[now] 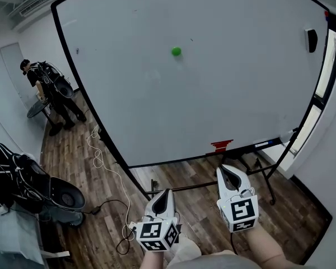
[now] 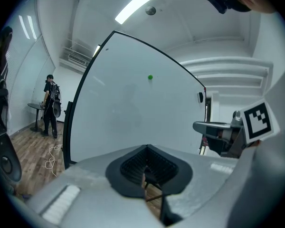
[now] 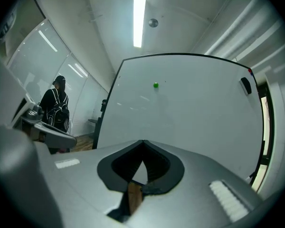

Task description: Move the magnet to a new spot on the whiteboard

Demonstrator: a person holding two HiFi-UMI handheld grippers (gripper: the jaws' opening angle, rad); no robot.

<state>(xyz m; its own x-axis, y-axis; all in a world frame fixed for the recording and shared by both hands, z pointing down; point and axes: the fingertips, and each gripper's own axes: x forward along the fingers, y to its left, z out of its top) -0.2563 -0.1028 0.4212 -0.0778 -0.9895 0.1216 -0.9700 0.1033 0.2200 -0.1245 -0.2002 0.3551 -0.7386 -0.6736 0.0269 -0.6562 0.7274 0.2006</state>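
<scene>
High in the middle of the head view, the small green magnet (image 1: 176,51) sat on the whiteboard (image 1: 229,105), in the upper part of its face and a little left of the board's centre. Both claws were far below it at the bottom of the frame, over the wooden floor (image 1: 112,228), and neither touched the magnet or the board.

The left claw (image 1: 167,191) was at lower centre. The right claw (image 1: 224,167) was just to its right and higher in the frame, with its tip close under the board's bottom edge. The magnet stood well apart from both, above them and slightly left of the right claw's tip.

The left gripper view showed that claw clenched, tips together and nothing between them, with the magnet (image 2: 150,77) almost straight above the tips. The right gripper view showed the same clenched, empty state, with the magnet (image 3: 155,85) above and a touch to the right.

A black eraser (image 1: 311,40) hung at the board's upper right. A red item (image 1: 222,145) lay at the bottom edge. A person (image 1: 47,86) stood at the far left.
</scene>
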